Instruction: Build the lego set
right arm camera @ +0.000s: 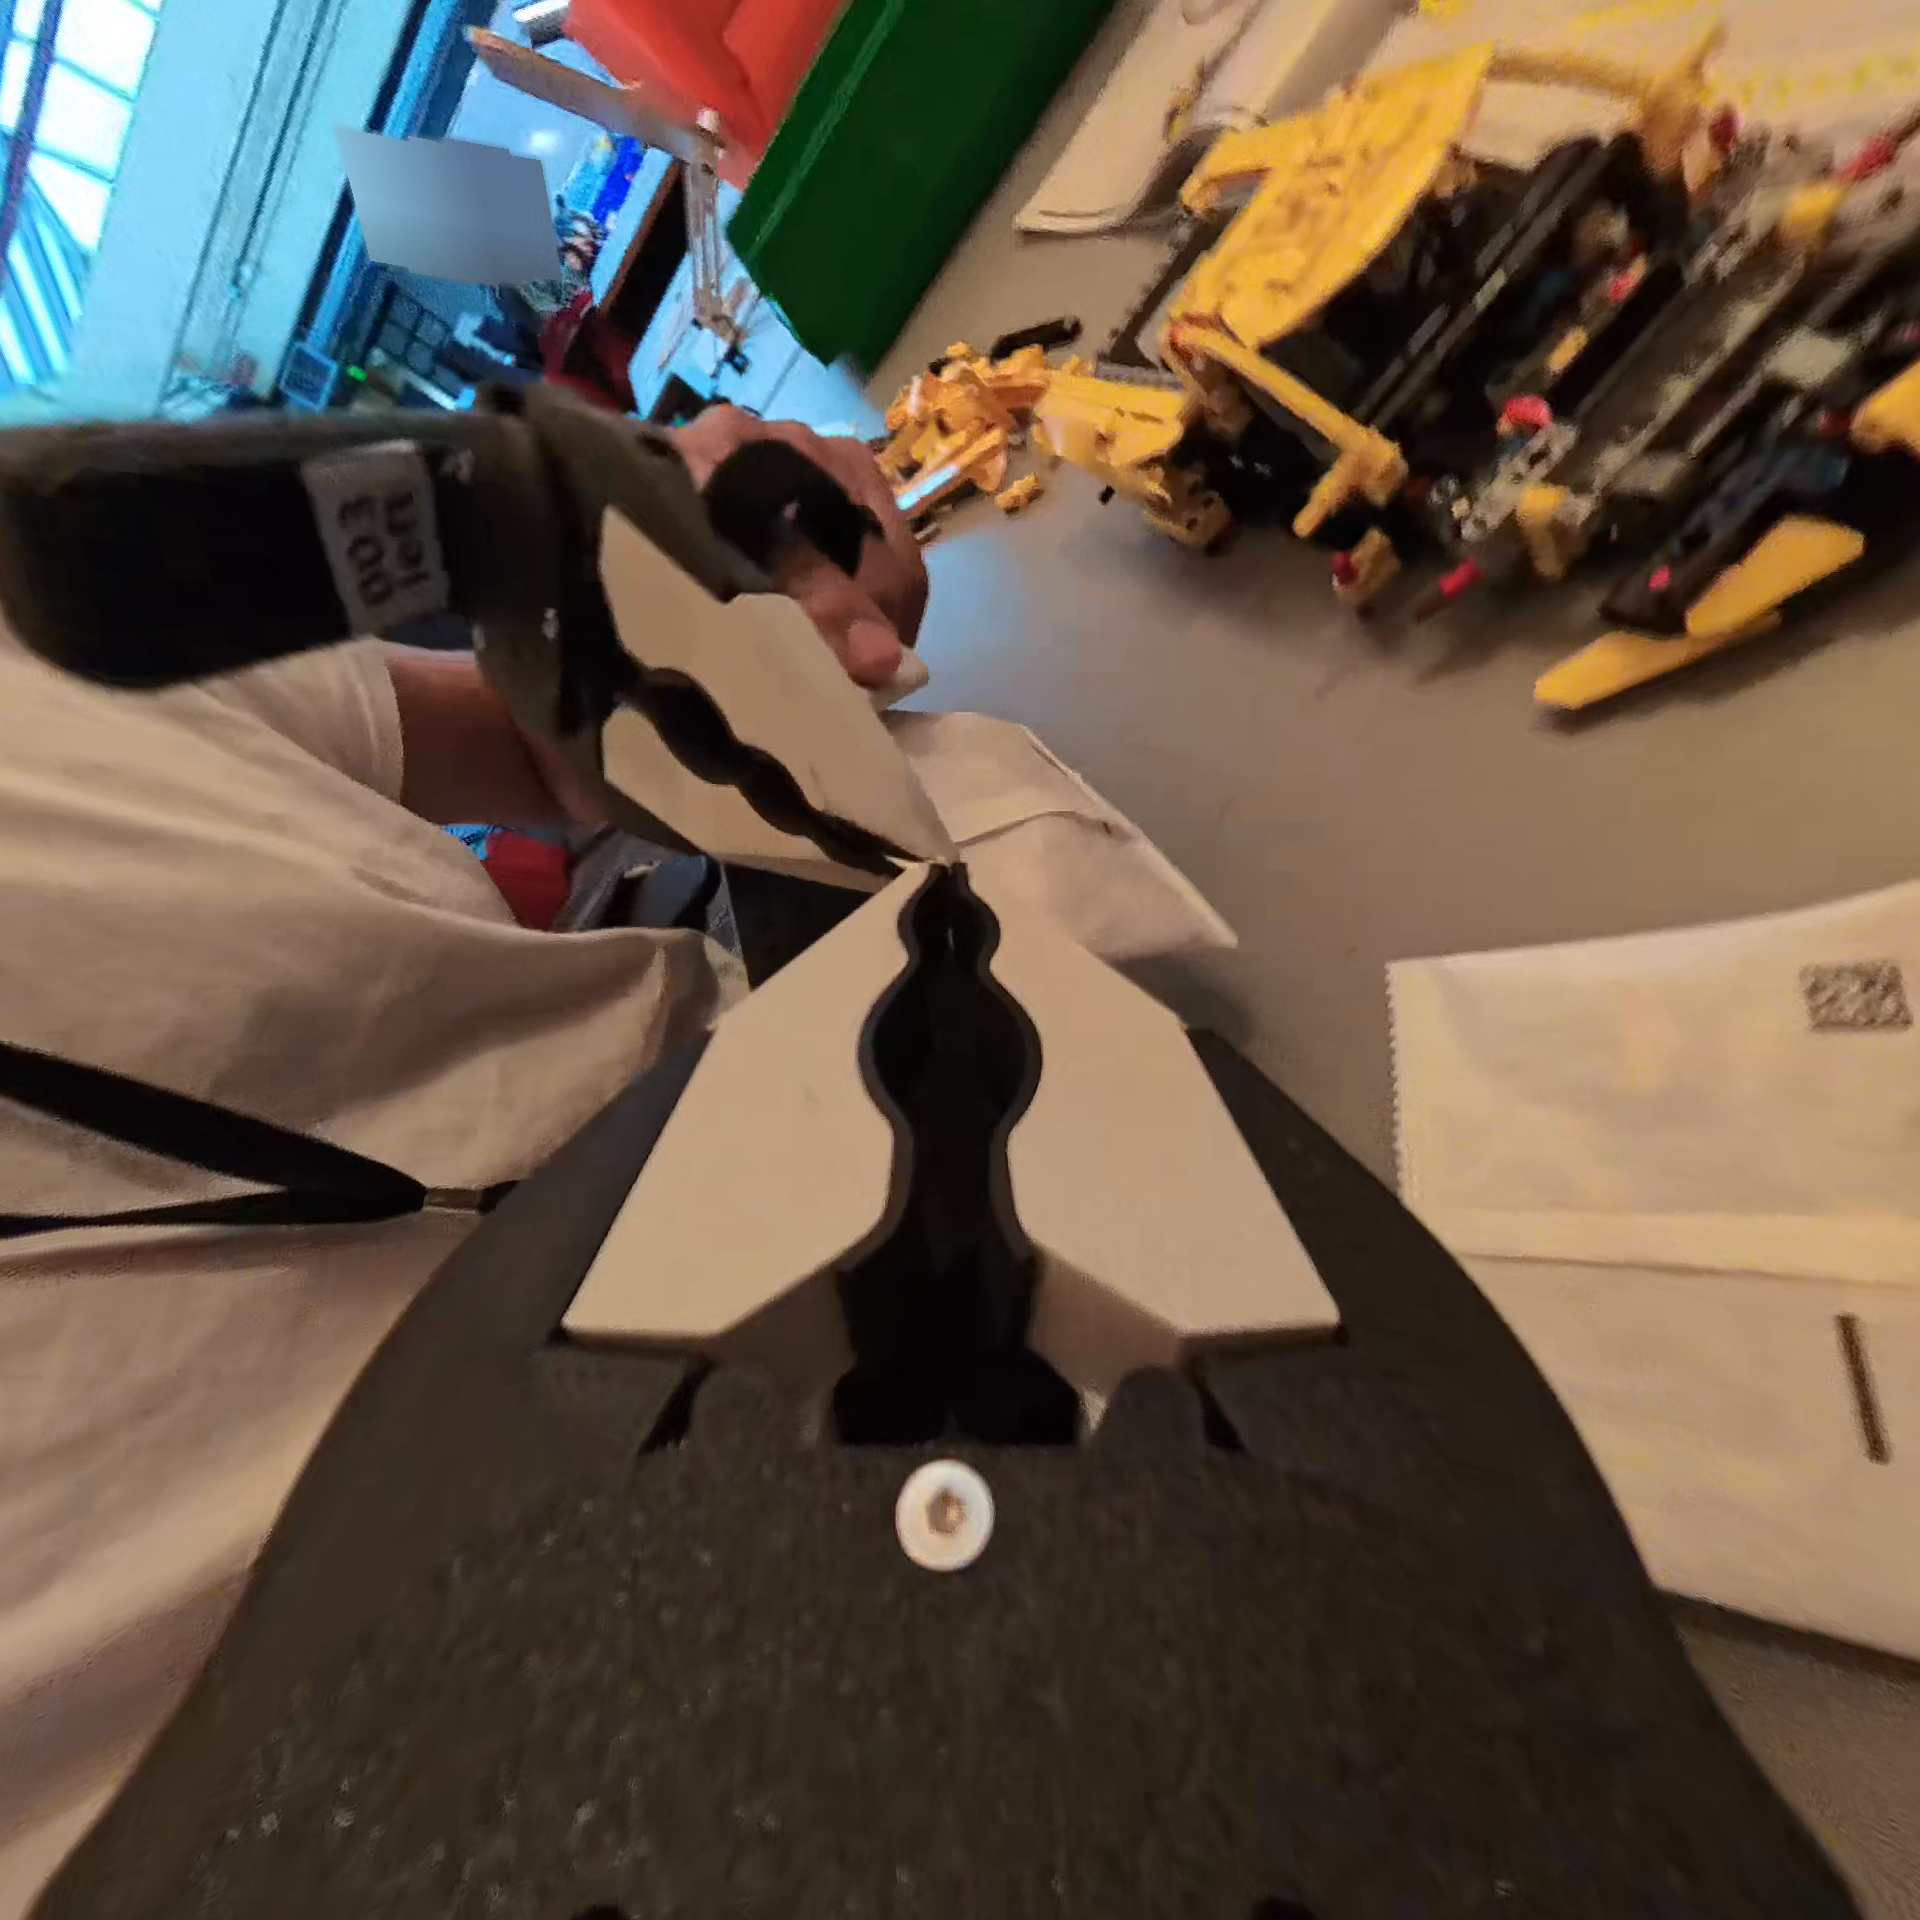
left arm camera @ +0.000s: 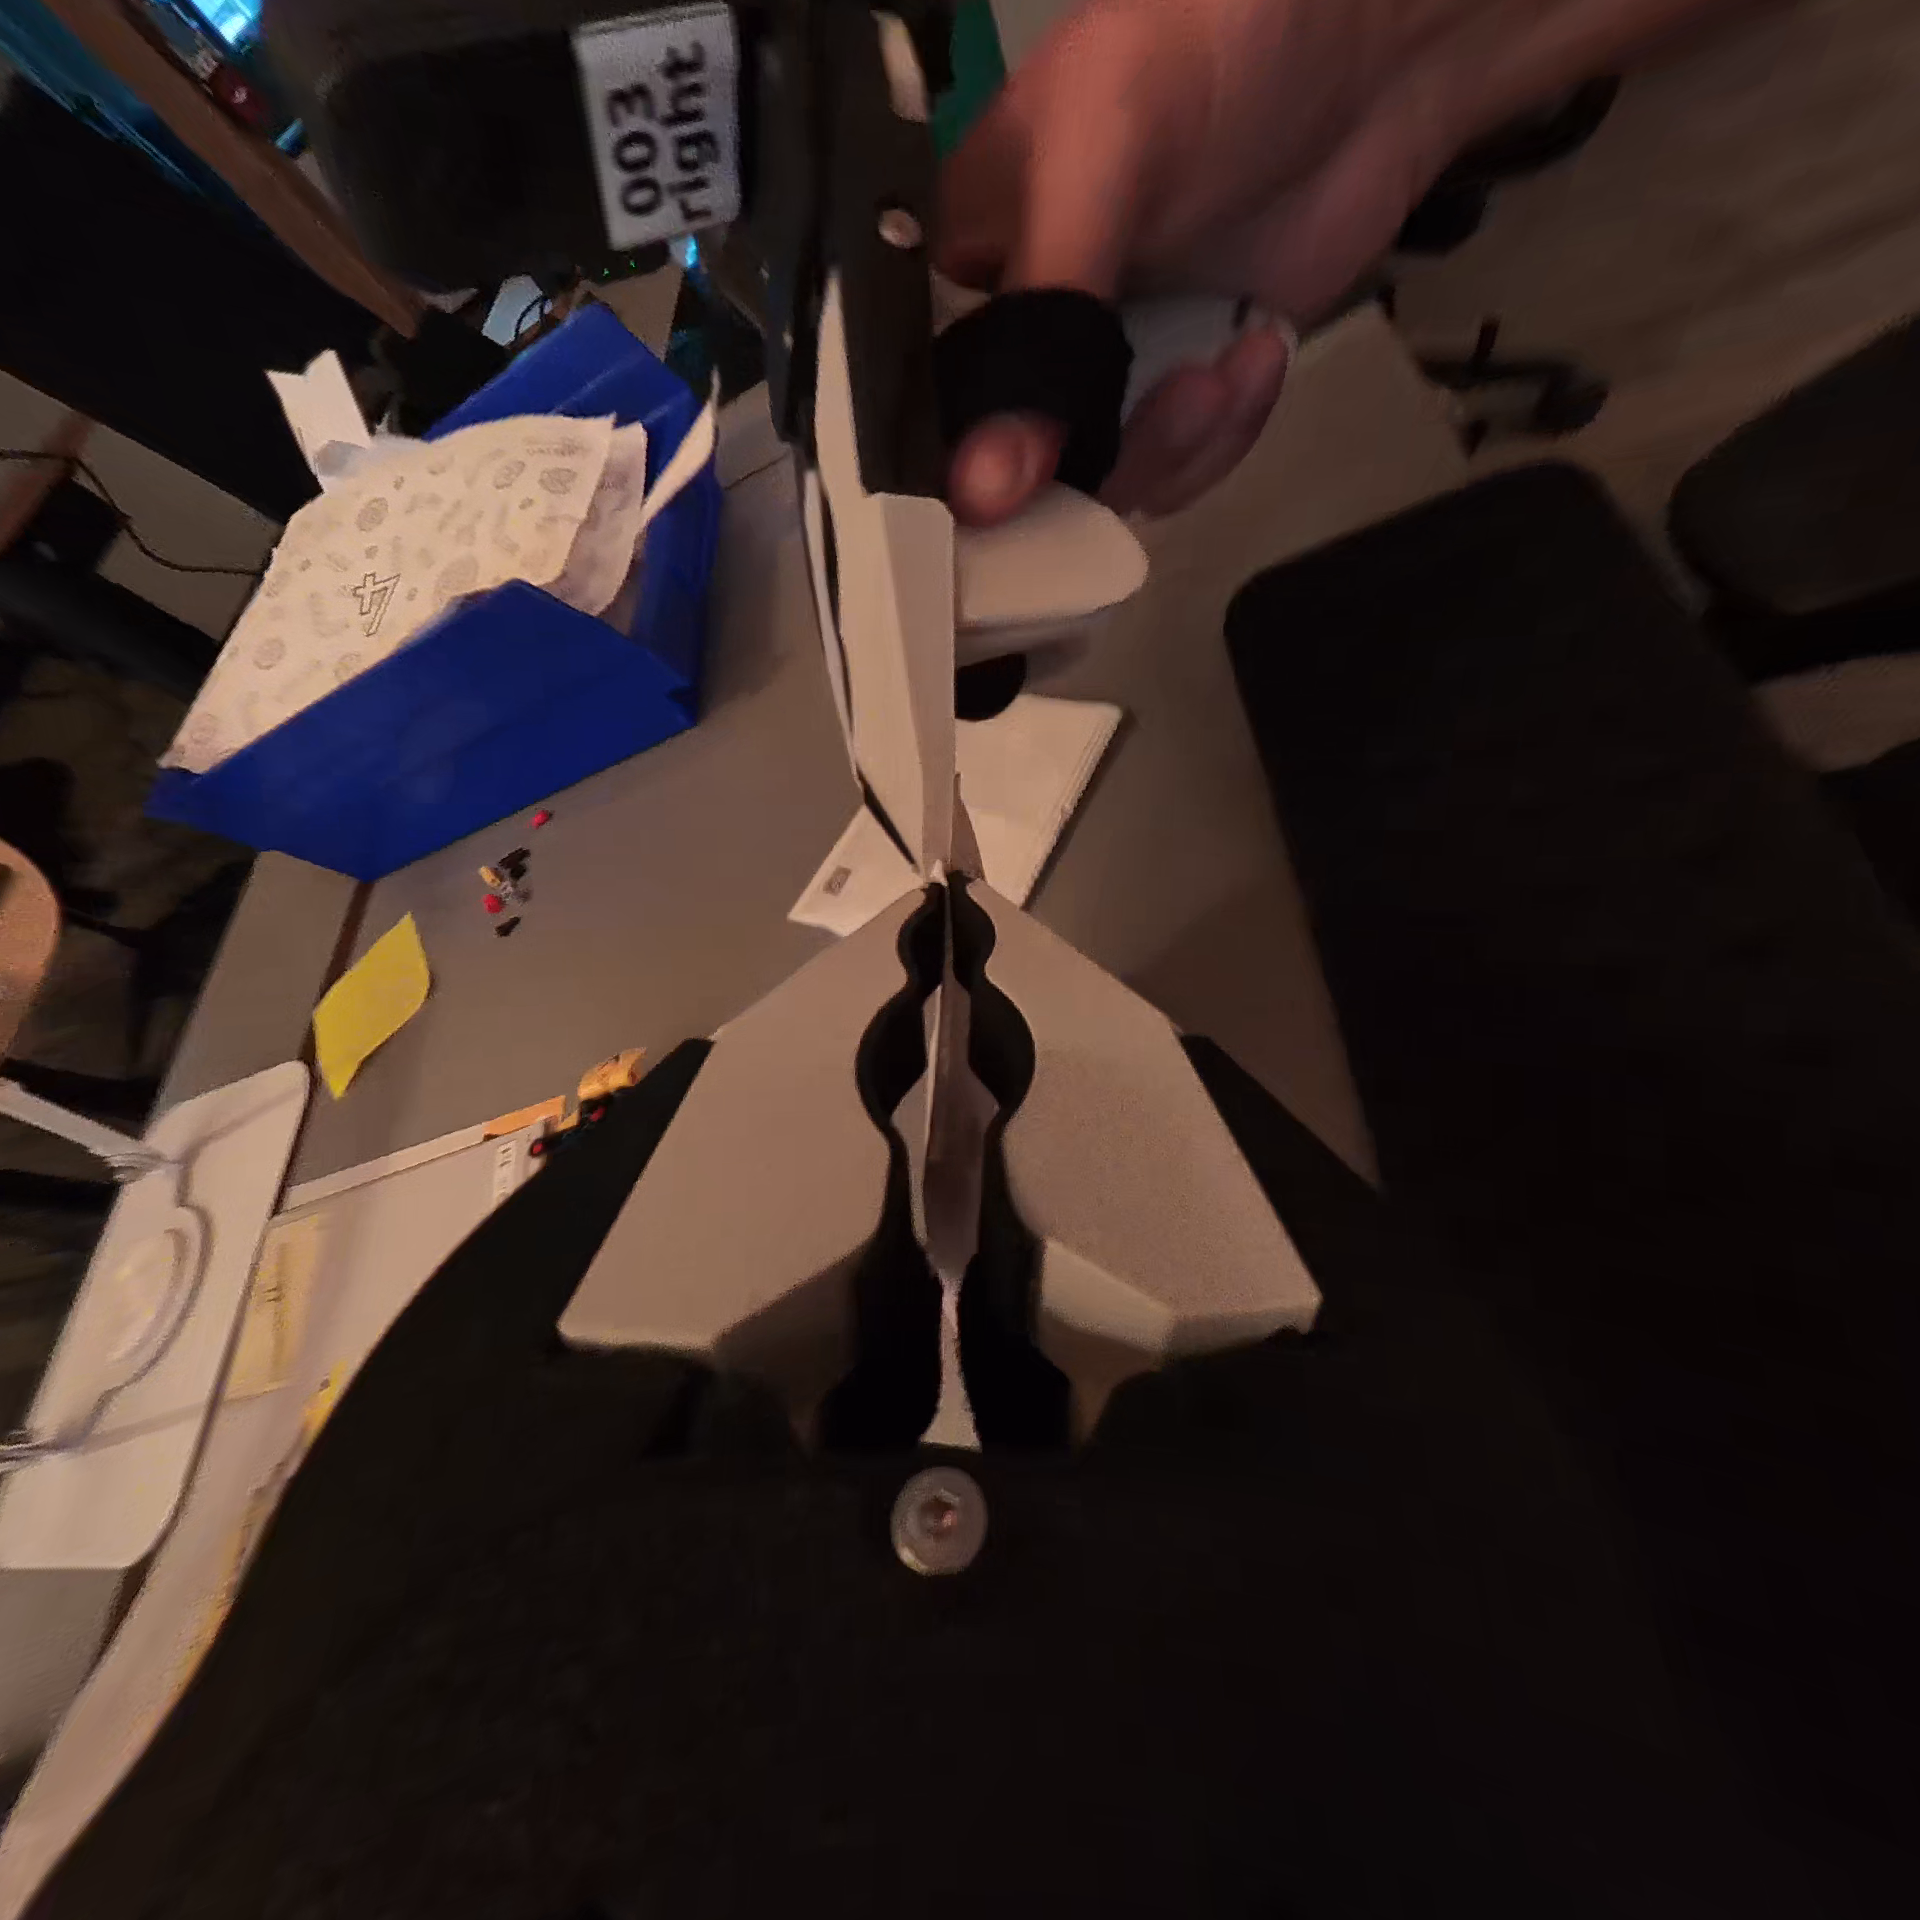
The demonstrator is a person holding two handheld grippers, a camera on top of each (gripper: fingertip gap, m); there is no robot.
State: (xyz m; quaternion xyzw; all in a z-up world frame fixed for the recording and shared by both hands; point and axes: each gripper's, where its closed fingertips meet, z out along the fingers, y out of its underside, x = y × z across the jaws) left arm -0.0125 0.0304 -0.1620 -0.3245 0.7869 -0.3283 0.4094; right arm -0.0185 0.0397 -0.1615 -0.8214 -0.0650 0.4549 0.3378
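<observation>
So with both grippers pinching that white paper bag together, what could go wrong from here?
1. The left gripper and right gripper grip the paper bag almost tip to tip, so pulling may tear it suddenly.
2. Pieces could then spill off the table edge.

We're in a workshop or lab-type room, not a home. We see a grey worktable (right arm camera: 1299,790) with a half-built yellow model (right arm camera: 1455,343), a blue parts bin (left arm camera: 447,727) stuffed with paper bags (left arm camera: 436,561), loose small parts (left arm camera: 509,883), big windows (right arm camera: 62,187) and cluttered benches (right arm camera: 436,353) behind.
</observation>
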